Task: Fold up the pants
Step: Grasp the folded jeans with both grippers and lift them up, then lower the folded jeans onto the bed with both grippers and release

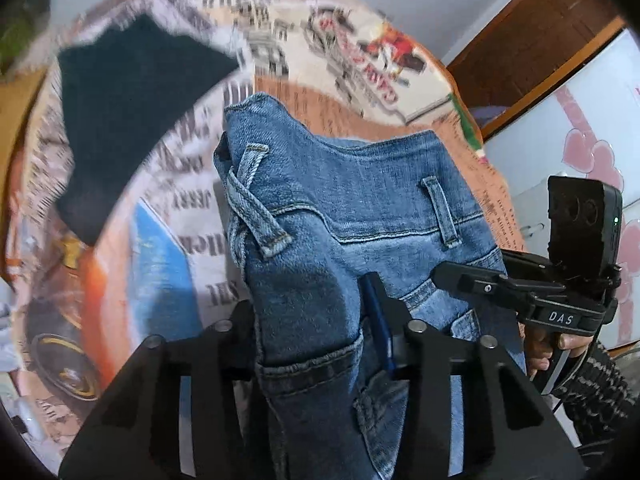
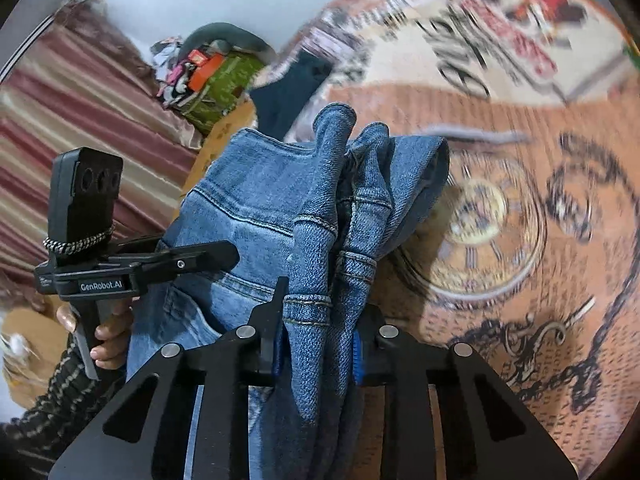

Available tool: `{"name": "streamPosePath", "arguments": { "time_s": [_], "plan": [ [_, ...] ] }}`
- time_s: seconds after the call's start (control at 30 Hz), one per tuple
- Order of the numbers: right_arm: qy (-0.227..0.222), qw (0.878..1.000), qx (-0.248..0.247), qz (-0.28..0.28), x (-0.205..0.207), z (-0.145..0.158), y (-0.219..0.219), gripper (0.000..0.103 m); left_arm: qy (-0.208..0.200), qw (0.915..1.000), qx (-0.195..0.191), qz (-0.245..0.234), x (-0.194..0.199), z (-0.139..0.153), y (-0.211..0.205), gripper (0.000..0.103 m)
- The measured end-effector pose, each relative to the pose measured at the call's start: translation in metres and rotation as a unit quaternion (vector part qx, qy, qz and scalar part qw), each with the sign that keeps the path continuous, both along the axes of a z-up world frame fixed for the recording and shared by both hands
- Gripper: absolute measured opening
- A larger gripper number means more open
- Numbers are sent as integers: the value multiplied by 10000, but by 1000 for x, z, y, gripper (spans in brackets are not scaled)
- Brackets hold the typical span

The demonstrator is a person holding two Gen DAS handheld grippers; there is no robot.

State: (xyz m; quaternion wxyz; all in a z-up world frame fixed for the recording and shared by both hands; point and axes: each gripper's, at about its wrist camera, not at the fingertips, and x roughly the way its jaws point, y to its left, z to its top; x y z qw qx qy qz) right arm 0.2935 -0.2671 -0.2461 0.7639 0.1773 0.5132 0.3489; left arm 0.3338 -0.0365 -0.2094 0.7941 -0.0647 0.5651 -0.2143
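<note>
A: L side first. The left gripper (image 1: pixel 320 344) has its jaws pinching a bunched waistband edge of the jeans (image 1: pixel 344 208), denim wadded between the pads.

B: And R?

A: The right gripper (image 2: pixel 316 344) is clamped on thick folds incl. belt loops. The jeans hang between both, over the printed bedspread (image 2: pixel 520 240).

B: Tip?

A: I'd keep both pinches level, pull the waistband taut before laying down; the R wad looks bulky and could slip.
</note>
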Motion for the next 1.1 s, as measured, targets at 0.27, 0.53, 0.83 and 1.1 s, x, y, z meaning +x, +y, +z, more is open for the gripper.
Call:
{"name": "streamPosePath", "arguments": {
  "time_s": [0.27,0.53,0.83,1.1],
  "plan": [
    [-1277,9917,45,171,-4,90,24,21,-1253,9915,-144,318,-20,88,38,37],
    [-2235,9745,-21,214,21,159,77,20,-2195,9717,-22,871,3,152,81,37],
    [-2468,9684,-92,340,73,160,145,20,-2228,9634,85,1487,66,136,143,37],
    [-1960,9788,-491,338,144,95,194,20,-1672,9666,442,1891,146,48,172,37]
  ]
}}
